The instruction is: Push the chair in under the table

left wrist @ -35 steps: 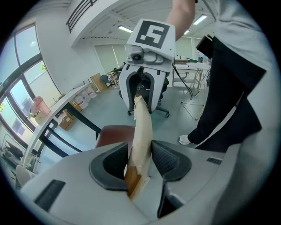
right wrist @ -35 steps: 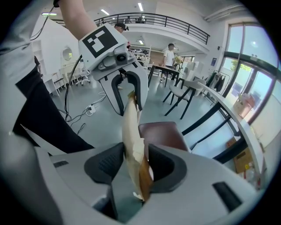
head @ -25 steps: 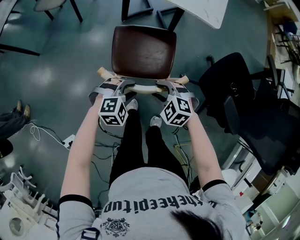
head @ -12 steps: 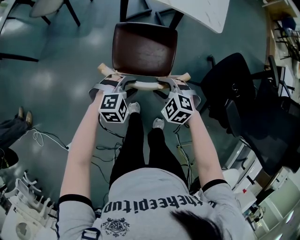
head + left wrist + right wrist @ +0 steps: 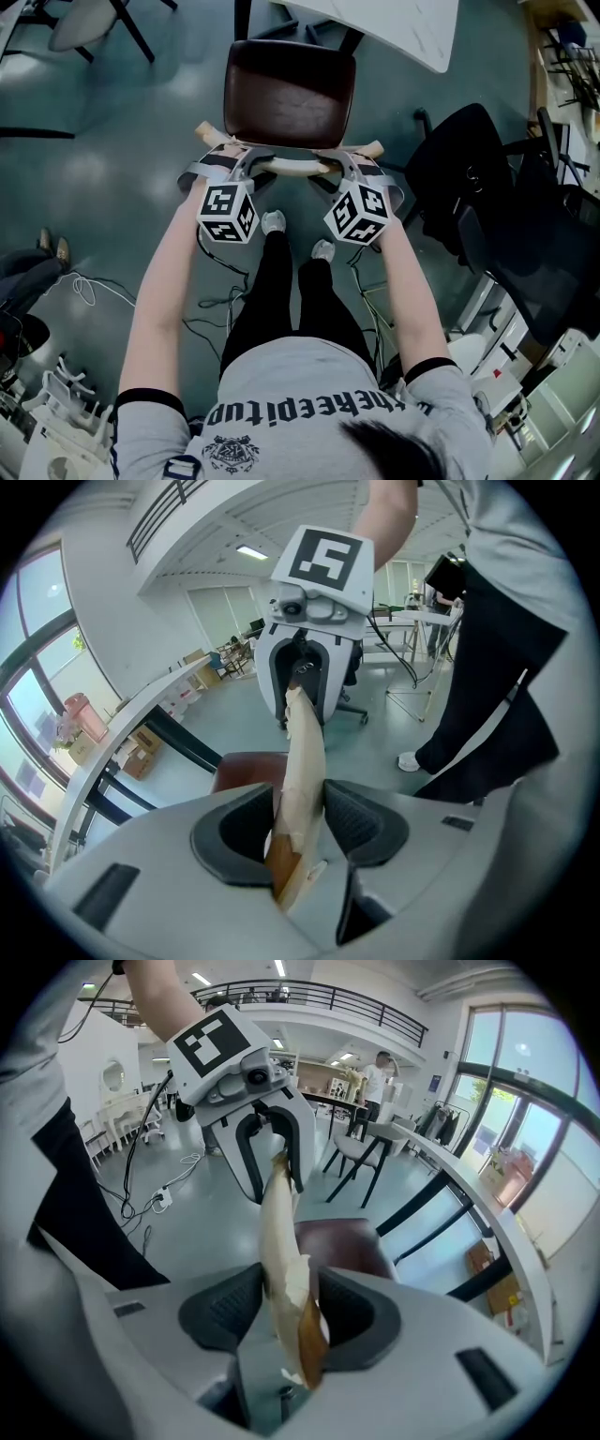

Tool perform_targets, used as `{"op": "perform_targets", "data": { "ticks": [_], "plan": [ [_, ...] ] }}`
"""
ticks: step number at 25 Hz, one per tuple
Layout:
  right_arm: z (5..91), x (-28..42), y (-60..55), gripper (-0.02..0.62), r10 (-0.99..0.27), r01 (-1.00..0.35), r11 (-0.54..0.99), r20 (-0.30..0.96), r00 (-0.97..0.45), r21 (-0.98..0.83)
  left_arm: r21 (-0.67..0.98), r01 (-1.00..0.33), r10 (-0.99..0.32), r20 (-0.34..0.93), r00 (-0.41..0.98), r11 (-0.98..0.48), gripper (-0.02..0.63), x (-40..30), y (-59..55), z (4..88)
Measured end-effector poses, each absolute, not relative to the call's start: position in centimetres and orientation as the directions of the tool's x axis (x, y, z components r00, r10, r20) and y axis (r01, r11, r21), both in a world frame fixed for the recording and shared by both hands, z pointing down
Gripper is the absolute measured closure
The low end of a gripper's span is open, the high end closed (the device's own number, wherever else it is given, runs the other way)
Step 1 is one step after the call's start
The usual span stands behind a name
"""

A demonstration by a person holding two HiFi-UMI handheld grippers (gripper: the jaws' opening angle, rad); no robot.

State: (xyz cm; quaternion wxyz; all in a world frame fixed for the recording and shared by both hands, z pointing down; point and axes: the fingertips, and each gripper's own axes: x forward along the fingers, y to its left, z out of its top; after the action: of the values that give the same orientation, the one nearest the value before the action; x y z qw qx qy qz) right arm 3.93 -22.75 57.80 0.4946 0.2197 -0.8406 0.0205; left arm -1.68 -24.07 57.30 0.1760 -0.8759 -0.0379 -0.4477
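A person stands right behind a chair with a dark brown seat, arms stretched forward and a gripper in each hand. The left gripper has its two jaws pressed onto the chair's pale curved top rail near its left end. In the left gripper view the dark pads squeeze the rail from both sides, with a patch of bare brown wood showing where the pale wrapping is torn. The right gripper pinches the same rail near its right end, and in its own view the rail runs from between the jaws across to the other gripper. Both marker cubes sit just in front of the person's forearms, and the person's light shoes stand on the grey-green floor close behind the chair. The white table lies ahead at the far side of the chair. The far edge of the seat sits about at the table's near edge, beside a black table leg, and most of the seat is out in the open. A black office chair stands to the right, and loose cables trail over the floor by the person's legs.
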Motion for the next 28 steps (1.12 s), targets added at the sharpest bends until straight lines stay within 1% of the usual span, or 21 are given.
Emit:
{"op": "perform_targets", "data": {
  "ticks": [28],
  "plan": [
    [57.8,4.3,-29.5,0.397,-0.4,-0.437,0.872,0.837,-0.373,0.222,-0.287,0.286,-0.056,0.789,0.612,-0.914,0.426,-1.2,-31.1,57.0]
  ]
}}
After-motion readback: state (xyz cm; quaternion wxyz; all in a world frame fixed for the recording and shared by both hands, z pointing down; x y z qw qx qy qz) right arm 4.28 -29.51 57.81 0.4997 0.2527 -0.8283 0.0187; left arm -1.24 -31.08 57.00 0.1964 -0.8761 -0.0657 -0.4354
